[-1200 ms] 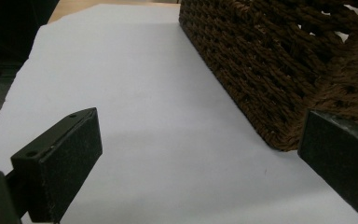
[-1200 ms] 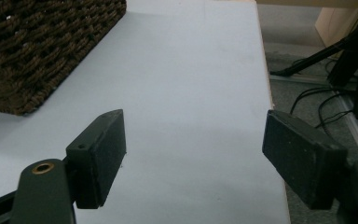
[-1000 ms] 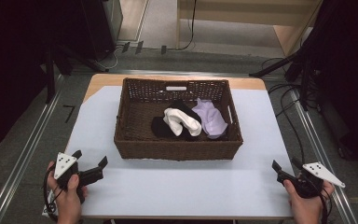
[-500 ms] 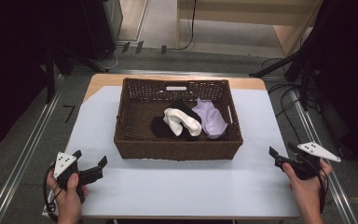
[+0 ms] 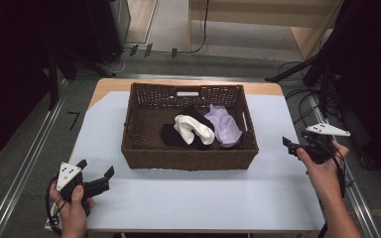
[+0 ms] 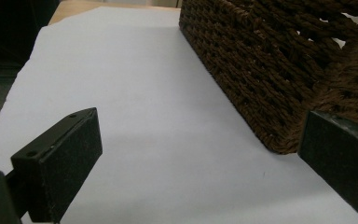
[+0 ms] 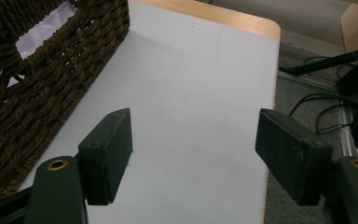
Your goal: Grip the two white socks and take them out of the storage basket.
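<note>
left gripper (image 5: 95, 174) low at table corner, right gripper (image 5: 293, 144) raised, both agape, empty

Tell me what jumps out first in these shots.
The dark brown wicker basket at the middle of the white-covered table draws the eye, with a white sock, a lavender one and something black lying in it. Flanking it, the left gripper sits near the table's front left corner and the right gripper by the right edge, both open and empty.

Black two-jaw left gripper (image 5: 98, 179) and right gripper (image 5: 288, 145), grey three-cornered plates, trailing cables
</note>
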`<state>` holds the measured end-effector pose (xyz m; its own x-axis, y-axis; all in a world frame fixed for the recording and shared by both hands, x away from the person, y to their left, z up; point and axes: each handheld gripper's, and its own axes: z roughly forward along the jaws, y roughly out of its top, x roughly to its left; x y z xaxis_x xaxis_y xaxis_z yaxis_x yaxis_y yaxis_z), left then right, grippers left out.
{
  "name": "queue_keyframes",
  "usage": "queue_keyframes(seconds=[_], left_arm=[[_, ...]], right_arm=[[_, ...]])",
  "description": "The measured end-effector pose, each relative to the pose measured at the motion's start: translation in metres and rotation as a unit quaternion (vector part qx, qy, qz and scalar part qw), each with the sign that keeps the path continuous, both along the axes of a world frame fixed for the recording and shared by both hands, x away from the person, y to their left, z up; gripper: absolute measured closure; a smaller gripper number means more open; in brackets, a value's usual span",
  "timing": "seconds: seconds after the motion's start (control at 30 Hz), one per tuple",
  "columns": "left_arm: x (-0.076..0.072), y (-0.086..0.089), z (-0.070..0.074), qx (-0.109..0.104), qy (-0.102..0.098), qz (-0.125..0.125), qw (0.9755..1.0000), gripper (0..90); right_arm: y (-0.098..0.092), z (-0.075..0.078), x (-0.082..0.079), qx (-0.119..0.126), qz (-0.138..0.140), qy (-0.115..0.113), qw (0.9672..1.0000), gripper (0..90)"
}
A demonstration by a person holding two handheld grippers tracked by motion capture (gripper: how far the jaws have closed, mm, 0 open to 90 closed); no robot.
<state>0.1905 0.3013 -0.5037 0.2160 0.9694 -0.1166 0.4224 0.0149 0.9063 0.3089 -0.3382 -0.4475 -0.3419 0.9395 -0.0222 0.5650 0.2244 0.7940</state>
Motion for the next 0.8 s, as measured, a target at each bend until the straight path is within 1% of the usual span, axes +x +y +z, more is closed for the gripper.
queue_keyframes(seconds=[0.1, 0.17, 0.2, 0.23, 0.27, 0.33, 0.37, 0.4, 0.43, 0.47, 0.53, 0.6, 0.67, 0.73, 0.77, 0.8], left_arm=[[0.000, 0.000, 0.000, 0.000, 0.000, 0.000, 1.0000, 0.4], [0.000, 0.000, 0.000, 0.000, 0.000, 0.000, 1.0000, 0.4], [0.000, 0.000, 0.000, 0.000, 0.000, 0.000, 1.0000, 0.4], [0.000, 0.000, 0.000, 0.001, 0.000, -0.001, 1.0000, 0.4], [0.000, 0.000, 0.000, 0.001, 0.000, 0.000, 1.0000, 0.4], [-0.001, 0.000, 0.000, 0.000, -0.001, 0.000, 1.0000, 0.4], [-0.001, 0.000, 0.000, 0.000, 0.000, 0.001, 1.0000, 0.4], [-0.001, 0.000, 0.000, 0.000, 0.000, 0.000, 1.0000, 0.4], [-0.001, 0.001, 0.000, 0.000, 0.000, 0.000, 1.0000, 0.4], [-0.001, 0.001, 0.000, 0.000, 0.000, 0.000, 1.0000, 0.4], [-0.001, 0.000, 0.000, 0.000, -0.001, 0.000, 1.0000, 0.4], [-0.001, 0.001, 0.000, 0.000, 0.001, 0.000, 1.0000, 0.4], [0.000, 0.001, 0.000, -0.001, 0.001, 0.000, 1.0000, 0.4], [0.000, 0.001, 0.000, -0.001, 0.001, -0.001, 1.0000, 0.4], [0.000, 0.001, 0.000, -0.001, 0.001, -0.001, 1.0000, 0.4], [0.000, 0.001, 0.000, -0.001, 0.001, -0.001, 1.0000, 0.4]], right_arm=[[0.001, 0.004, 0.007, -0.006, 0.009, 0.004, 0.9999, 30.0], [0.002, 0.006, 0.014, -0.028, 0.023, -0.001, 0.9993, 33.2], [0.003, 0.008, 0.017, -0.040, 0.032, 0.003, 0.9987, 35.2], [0.003, 0.011, 0.024, -0.055, 0.052, 0.017, 0.9970, 36.5], [0.003, 0.011, 0.024, -0.055, 0.052, 0.017, 0.9970, 36.5], [0.003, 0.015, 0.030, -0.063, 0.077, 0.033, 0.9945, 37.4], [0.004, 0.019, 0.035, -0.090, 0.090, 0.038, 0.9912, 40.2], [0.004, 0.020, 0.037, -0.099, 0.093, 0.040, 0.9899, 40.1], [0.004, 0.020, 0.037, -0.099, 0.093, 0.040, 0.9899, 40.1], [0.004, 0.021, 0.038, -0.105, 0.092, 0.042, 0.9893, 40.1], [0.004, 0.024, 0.040, -0.110, 0.093, 0.048, 0.9884, 37.8], [0.004, 0.029, 0.042, -0.115, 0.089, 0.070, 0.9868, 36.9], [0.004, 0.034, 0.044, -0.107, 0.095, 0.088, 0.9858, 34.2], [0.005, 0.039, 0.045, -0.115, 0.111, 0.099, 0.9821, 32.9], [0.007, 0.044, 0.047, -0.119, 0.139, 0.121, 0.9755, 31.5], [0.009, 0.046, 0.048, -0.129, 0.153, 0.126, 0.9716, 27.3]])
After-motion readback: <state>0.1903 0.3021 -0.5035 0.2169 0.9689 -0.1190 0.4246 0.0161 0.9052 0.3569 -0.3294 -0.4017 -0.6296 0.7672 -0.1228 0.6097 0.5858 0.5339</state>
